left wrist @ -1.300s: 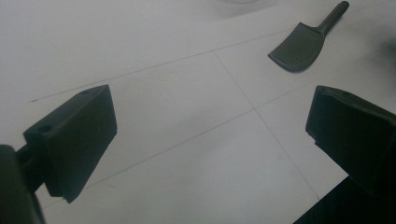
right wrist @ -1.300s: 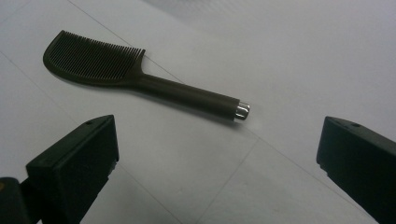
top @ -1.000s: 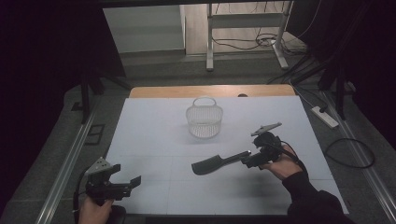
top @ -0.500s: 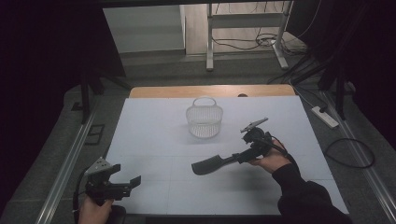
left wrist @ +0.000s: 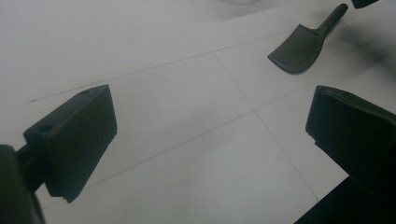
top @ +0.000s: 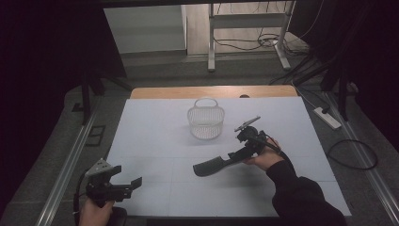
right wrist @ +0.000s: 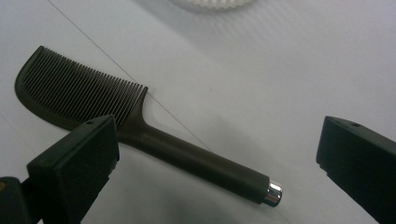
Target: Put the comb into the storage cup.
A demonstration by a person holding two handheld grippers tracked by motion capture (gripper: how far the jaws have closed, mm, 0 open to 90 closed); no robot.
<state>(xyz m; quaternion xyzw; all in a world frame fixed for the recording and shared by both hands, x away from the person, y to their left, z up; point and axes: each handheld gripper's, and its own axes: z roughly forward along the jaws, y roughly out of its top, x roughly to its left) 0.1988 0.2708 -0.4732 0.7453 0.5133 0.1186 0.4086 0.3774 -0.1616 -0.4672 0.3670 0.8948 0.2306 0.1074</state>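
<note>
Right gripper (top: 235, 157) jaws spread wide, straddling the black comb's (right wrist: 140, 135) handle without touching it. No legible markings. The comb lies flat on the bench (top: 155, 136), near the white basket (top: 205, 121). Left gripper (top: 129, 185) jaws spread, well apart from the basket.

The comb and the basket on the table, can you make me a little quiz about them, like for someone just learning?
1. True or false: the right tongs are clamped shut on the comb.
2. Which end of the comb carries a shiny metal cap: A the toothed end, B the handle end?
3. Fill in: the white basket stands ____ on the white table cover, with its handle up.

Key
1. False: its jaws stand wide apart, the comb lying between them.
2. B.
3. upright.
</note>
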